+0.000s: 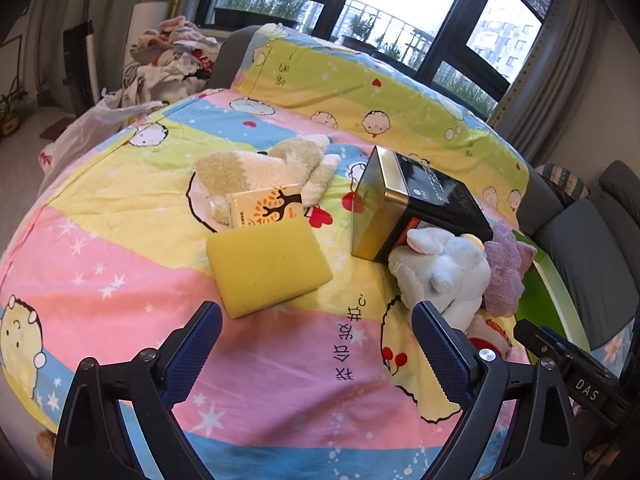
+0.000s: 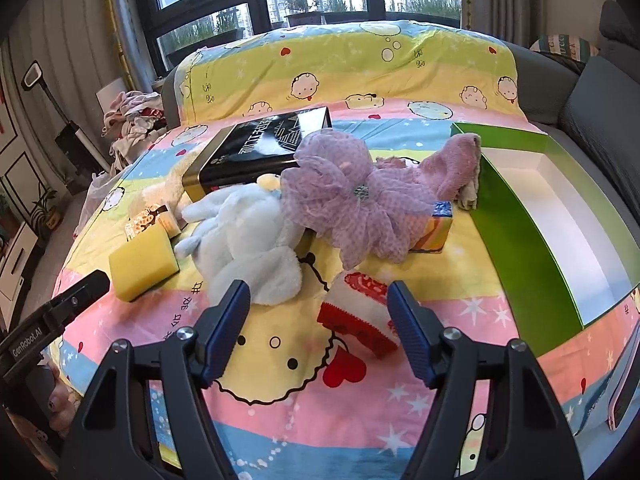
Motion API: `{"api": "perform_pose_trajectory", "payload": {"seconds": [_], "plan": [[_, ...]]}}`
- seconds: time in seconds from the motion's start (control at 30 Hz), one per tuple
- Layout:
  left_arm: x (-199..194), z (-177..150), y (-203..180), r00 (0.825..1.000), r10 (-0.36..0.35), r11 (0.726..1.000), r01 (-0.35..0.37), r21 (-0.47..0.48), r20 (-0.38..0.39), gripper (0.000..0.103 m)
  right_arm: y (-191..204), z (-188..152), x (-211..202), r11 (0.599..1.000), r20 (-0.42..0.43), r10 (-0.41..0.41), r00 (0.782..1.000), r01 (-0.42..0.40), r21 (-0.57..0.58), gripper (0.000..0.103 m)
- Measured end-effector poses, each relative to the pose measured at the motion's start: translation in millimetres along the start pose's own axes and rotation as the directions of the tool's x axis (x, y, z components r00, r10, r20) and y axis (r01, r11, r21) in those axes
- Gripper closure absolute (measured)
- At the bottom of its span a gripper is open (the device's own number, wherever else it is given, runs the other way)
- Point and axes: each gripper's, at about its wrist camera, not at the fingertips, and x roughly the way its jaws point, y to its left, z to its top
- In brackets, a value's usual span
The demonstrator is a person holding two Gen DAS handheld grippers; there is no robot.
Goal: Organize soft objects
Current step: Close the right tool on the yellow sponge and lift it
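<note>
Left gripper (image 1: 316, 344) jaws wide open, empty, above the cartoon-print bedsheet (image 1: 280, 380); square yellow sponge (image 1: 269, 267) just ahead. Right gripper (image 2: 318, 328) jaws part open, empty, red-and-white folded cloth (image 2: 356, 312) between them untouched. Pale blue plush toy (image 2: 248, 236), lilac mesh fabric flower (image 2: 352, 200) and black-gold tin box (image 2: 256, 148) crowd behind; green open box (image 2: 516, 240) right.

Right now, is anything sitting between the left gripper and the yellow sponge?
Nothing visible. The left gripper is open, and only bare patterned bedsheet lies between its fingers and the yellow sponge. The orange-tree box sits beyond the sponge, and the white plush toy lies off to the right.

Yellow sponge (image 1: 269, 268) lies flat on the bed. White plush toy (image 2: 244, 236) lies beside purple mesh flower (image 2: 352, 204), touching.
</note>
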Motion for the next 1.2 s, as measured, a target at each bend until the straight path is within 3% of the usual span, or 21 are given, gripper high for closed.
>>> {"api": "perform_pose_trajectory", "payload": {"seconds": [0.23,0.3,0.43,0.5,0.57,0.67,0.83,1.0,1.2], "plan": [[-2.4,1.9,7.7,1.0,-0.017,1.0,0.017,-0.023,0.003,0.009,10.9,1.6,-1.1,1.0,-0.017,0.026,1.0,-0.026,-0.017,0.043],[-2.6,3.3,13.8,1.0,-0.03,0.999,0.03,-0.045,-0.001,0.017,16.3,5.1,-2.7,0.996,-0.033,0.085,0.996,-0.085,-0.009,0.044],[5.3,5.4,31.1,0.997,-0.064,0.991,0.059,-0.117,-0.041,0.022,41.1,21.2,-5.6,0.971,-0.07,0.235,0.969,-0.237,-0.021,0.045],[9.9,5.9,37.7,0.996,-0.079,0.987,0.072,-0.146,-0.048,0.022,61.5,32.2,0.8,0.945,-0.119,0.319,0.94,-0.325,-0.033,0.045],[17.5,6.2,44.4,0.994,-0.086,0.982,0.073,-0.175,-0.068,0.023,80.3,42.1,11.6,0.932,-0.165,0.349,0.922,-0.361,-0.045,0.045],[27.4,5.9,52.2,0.992,-0.087,0.977,0.067,-0.205,-0.091,0.037,109.3,56.9,34.6,0.925,-0.234,0.35,0.907,-0.375,-0.069,0.045],[42.7,6.9,65.5,0.99,-0.078,0.966,0.045,-0.256,-0.12,0.039,152.0,73.8,87.4,0.907,-0.37,0.369,0.853,-0.418,-0.059,0.048],[51.4,10.0,76.7,0.987,-0.099,0.955,0.059,-0.289,-0.126,0.042,165.8,75.5,121.7,0.927,-0.436,0.294,0.851,-0.365,-0.087,0.048],[61.1,12.0,82.0,0.985,-0.106,0.947,0.059,-0.315,-0.134,0.049,172.1,69.9,156.1,0.925,-0.509,0.281,0.814,-0.371,-0.083,0.049]]}}
